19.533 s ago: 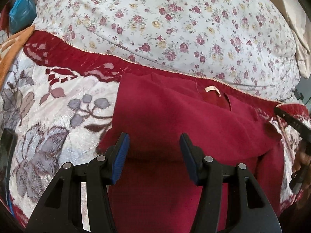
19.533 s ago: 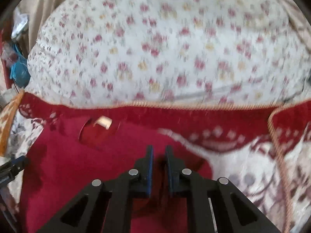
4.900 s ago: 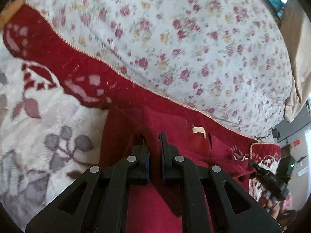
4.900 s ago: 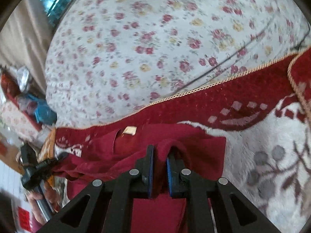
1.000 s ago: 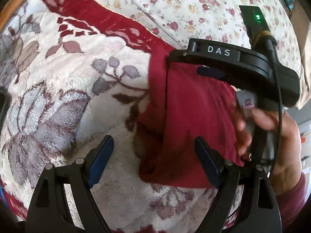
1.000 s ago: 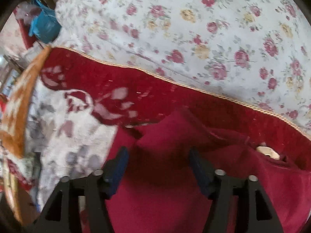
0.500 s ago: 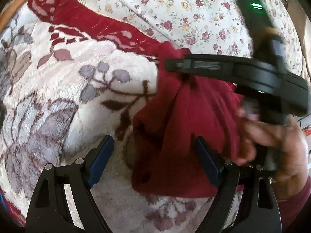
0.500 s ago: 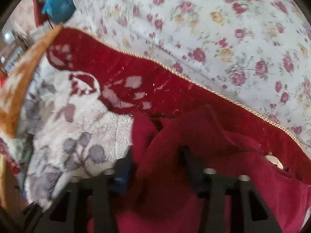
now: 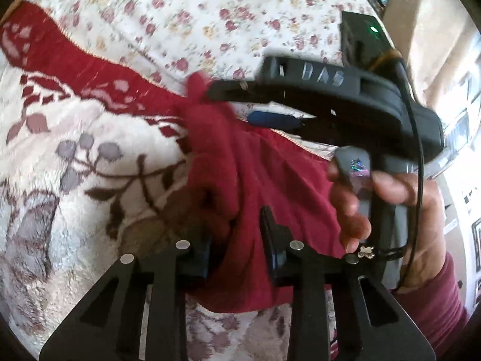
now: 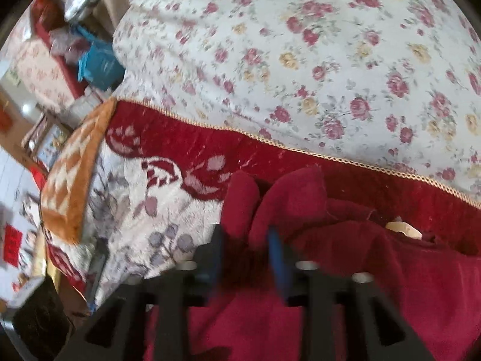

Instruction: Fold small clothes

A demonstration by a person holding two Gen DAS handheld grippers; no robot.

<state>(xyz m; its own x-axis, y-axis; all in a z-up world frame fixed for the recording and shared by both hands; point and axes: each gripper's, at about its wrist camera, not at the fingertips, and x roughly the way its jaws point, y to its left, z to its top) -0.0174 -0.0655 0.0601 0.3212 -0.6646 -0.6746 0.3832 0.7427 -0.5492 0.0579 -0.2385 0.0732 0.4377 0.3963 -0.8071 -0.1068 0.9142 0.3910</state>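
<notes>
The red garment (image 9: 255, 186) is lifted in a bunch off the plush blanket (image 9: 75, 162); the left gripper (image 9: 237, 240) is clamped on folds at 6 o'clock, the right gripper (image 10: 246, 249) likewise at 12 o'clock

a home bedroom: floral bedsheet (image 10: 300, 60), plush patterned blanket (image 9: 75, 165), bedside clutter (image 10: 75, 45).

Dark red garment (image 9: 258, 186), bunched and lifted off the blanket (image 9: 75, 150)

It is a small, soft, plain red piece, gathered into vertical folds and hanging loosely rather than lying flat. A pale label (image 10: 401, 228) shows at its neck opening. It sits near the blanket's red border, by the edge that meets the flowered bedcover (image 10: 300, 60).
</notes>
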